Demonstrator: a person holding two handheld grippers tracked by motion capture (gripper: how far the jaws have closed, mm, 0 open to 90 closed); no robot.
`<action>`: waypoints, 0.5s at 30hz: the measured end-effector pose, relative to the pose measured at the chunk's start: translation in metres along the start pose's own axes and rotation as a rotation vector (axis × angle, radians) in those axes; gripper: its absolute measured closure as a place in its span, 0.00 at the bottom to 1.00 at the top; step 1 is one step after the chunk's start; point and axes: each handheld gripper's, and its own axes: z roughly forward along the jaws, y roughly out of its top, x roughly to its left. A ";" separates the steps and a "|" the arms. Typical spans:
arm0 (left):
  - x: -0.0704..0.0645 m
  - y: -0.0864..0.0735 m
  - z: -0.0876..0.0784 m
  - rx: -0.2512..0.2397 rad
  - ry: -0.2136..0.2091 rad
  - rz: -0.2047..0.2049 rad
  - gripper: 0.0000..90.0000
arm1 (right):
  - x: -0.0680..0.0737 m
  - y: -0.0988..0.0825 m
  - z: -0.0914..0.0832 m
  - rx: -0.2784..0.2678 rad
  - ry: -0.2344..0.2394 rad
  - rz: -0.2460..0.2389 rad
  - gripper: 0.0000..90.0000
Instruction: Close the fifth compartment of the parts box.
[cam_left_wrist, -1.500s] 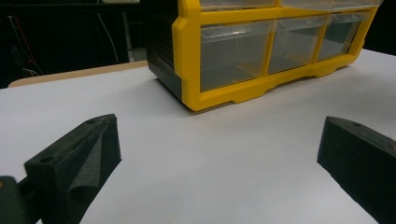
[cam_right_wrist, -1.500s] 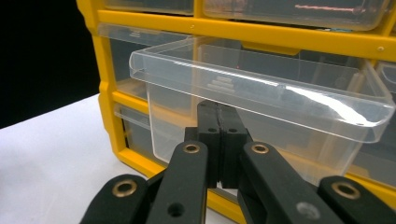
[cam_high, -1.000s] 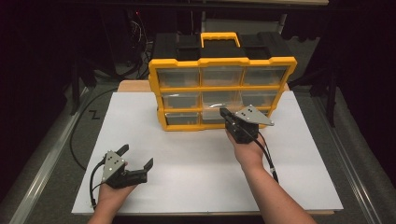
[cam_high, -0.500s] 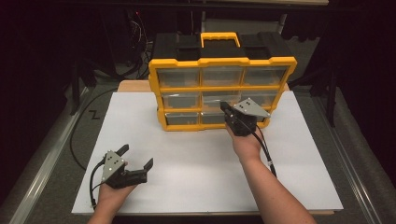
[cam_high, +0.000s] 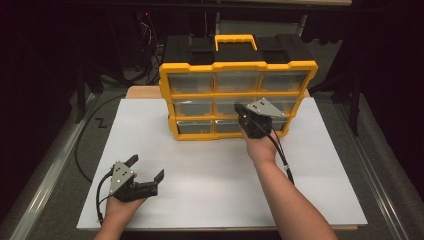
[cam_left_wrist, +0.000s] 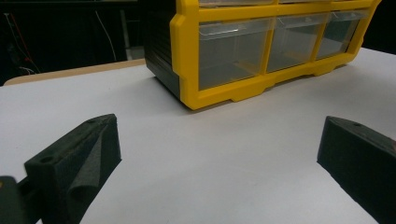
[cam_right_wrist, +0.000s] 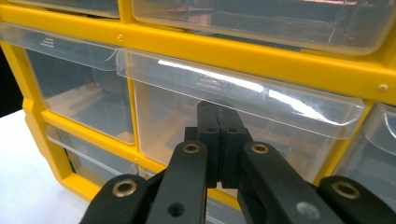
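Observation:
A yellow drawer cabinet (cam_high: 235, 70) with clear plastic drawers and a black back stands at the far middle of the white table top (cam_high: 210, 175). My right gripper (cam_high: 240, 110) is shut and empty. Its tips press against the front of the centre drawer (cam_right_wrist: 280, 121) of the middle row, just under that drawer's clear lip. In the right gripper view the right gripper (cam_right_wrist: 218, 114) has its jaws closed flat on each other. My left gripper (cam_high: 147, 166) rests open near the front left, held low over the board. In the left gripper view the left gripper (cam_left_wrist: 217, 135) points at the cabinet's lower corner (cam_left_wrist: 187, 98).
The cabinet has a yellow carry handle (cam_high: 236, 40) on top. A black cable (cam_high: 80, 150) loops off the table's left side, and a metal rail (cam_high: 45, 190) runs along that side. A wooden board edge (cam_high: 142, 92) shows behind the white sheet.
My right gripper has risen and moved forward from the bottom row of drawers to the middle drawer's front. The left gripper has stayed put.

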 end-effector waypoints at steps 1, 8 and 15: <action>0.000 0.000 0.000 0.001 0.000 0.001 0.00 | 0.000 0.000 0.000 0.000 0.000 0.000 1.00; 0.000 0.000 0.000 0.002 -0.002 0.000 0.00 | -0.002 0.002 0.005 0.008 -0.013 -0.006 1.00; 0.000 0.000 0.000 0.002 -0.004 -0.001 0.00 | -0.001 0.002 0.005 0.009 -0.016 -0.008 1.00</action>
